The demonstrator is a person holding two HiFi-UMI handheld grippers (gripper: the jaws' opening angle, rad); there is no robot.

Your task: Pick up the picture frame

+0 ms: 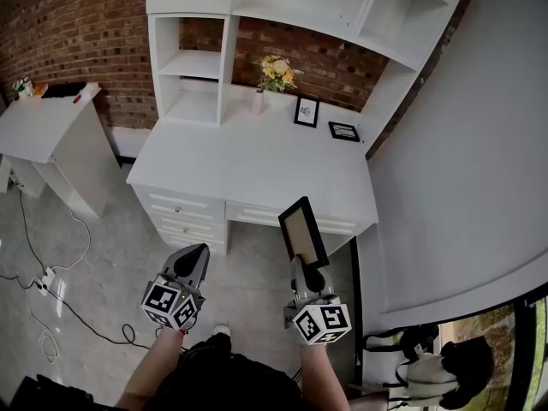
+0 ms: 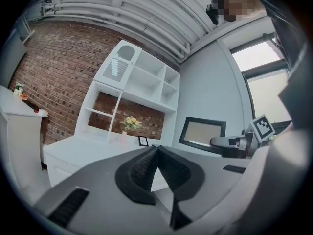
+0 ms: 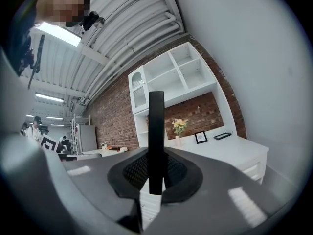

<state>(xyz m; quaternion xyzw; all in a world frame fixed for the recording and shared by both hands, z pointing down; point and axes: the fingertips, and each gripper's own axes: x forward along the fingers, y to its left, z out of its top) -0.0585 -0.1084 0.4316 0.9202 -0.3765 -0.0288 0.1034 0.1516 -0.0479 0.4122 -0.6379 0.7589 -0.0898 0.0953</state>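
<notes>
A black picture frame [image 1: 302, 232] with a beige face stands upright in my right gripper [image 1: 301, 268], which is shut on its lower edge, in front of the white desk [image 1: 257, 165]. In the right gripper view the picture frame [image 3: 156, 141] shows edge-on as a dark bar clamped between the pads. The left gripper view shows the picture frame [image 2: 203, 132] face-on, with the right gripper [image 2: 218, 141] to its right. My left gripper [image 1: 192, 265] hovers over the floor to the left, level with the right one. Its fingertips [image 2: 156, 148] meet, with nothing between them.
Two small black frames [image 1: 306, 110] [image 1: 344, 131] and a vase of yellow flowers [image 1: 276, 75] stand at the desk's back under the white shelving [image 1: 197, 67]. A white side table [image 1: 43, 127] is at the left. Cables [image 1: 43, 285] lie on the floor. A grey wall [image 1: 462, 169] runs along the right.
</notes>
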